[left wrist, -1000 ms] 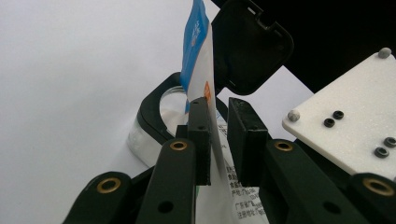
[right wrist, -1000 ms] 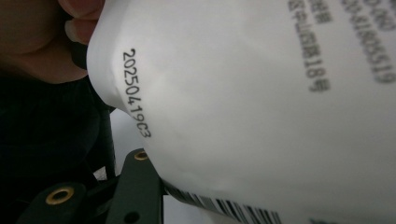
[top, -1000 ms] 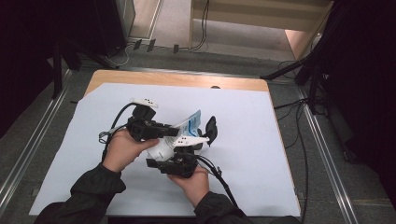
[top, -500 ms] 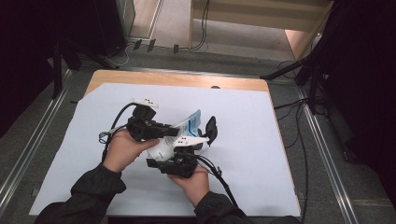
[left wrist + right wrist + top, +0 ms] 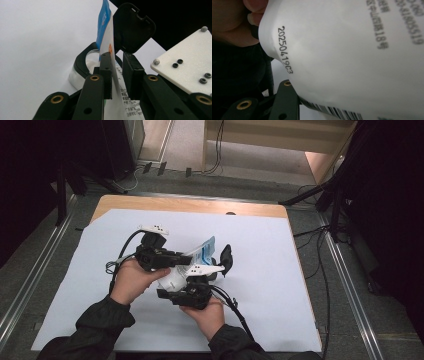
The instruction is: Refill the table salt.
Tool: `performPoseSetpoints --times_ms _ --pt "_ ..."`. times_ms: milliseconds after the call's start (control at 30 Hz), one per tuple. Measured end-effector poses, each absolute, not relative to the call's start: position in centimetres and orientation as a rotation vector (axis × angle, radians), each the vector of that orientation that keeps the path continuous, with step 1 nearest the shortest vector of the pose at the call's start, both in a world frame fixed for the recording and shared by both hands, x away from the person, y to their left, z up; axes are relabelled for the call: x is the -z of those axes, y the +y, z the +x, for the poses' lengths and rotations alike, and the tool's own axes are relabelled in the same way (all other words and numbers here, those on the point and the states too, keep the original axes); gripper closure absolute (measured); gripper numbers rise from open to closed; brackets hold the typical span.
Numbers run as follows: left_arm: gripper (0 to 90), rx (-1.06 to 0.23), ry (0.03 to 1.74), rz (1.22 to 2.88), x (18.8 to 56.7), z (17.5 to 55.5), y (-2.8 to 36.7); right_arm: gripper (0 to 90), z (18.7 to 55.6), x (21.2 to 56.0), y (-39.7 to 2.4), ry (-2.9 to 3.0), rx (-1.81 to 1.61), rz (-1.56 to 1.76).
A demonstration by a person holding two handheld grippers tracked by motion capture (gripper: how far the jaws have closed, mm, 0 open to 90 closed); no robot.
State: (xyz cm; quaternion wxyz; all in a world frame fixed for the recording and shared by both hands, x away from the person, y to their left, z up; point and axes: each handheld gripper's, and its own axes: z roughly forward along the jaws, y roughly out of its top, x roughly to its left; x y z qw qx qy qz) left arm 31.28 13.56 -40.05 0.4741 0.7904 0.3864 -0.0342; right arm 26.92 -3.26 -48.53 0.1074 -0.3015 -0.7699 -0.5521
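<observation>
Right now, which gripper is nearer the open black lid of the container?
Left. The left gripper has its jaws on either side of the white packet, just below the black lid. The right gripper sits lower, under the packet's bottom.

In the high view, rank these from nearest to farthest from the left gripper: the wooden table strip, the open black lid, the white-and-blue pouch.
From the left gripper:
1. White-and-blue pouch, between its jaws.
2. Open black lid, just right of the pouch.
3. Wooden table strip, at the table's far edge.
</observation>
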Motion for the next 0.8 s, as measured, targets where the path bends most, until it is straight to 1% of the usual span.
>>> performPoseSetpoints --times_ms 467,800 --pt "78.7 0.093 0.963 1.949 40.64 31.56 13.58 62.0 27.32 49.10 -3.21 -2.283 1.596 -0.893" --pt "78.5 0.077 0.967 1.936 40.72 31.43 13.62 62.1 27.41 49.17 -3.15 -2.299 1.600 -0.887"
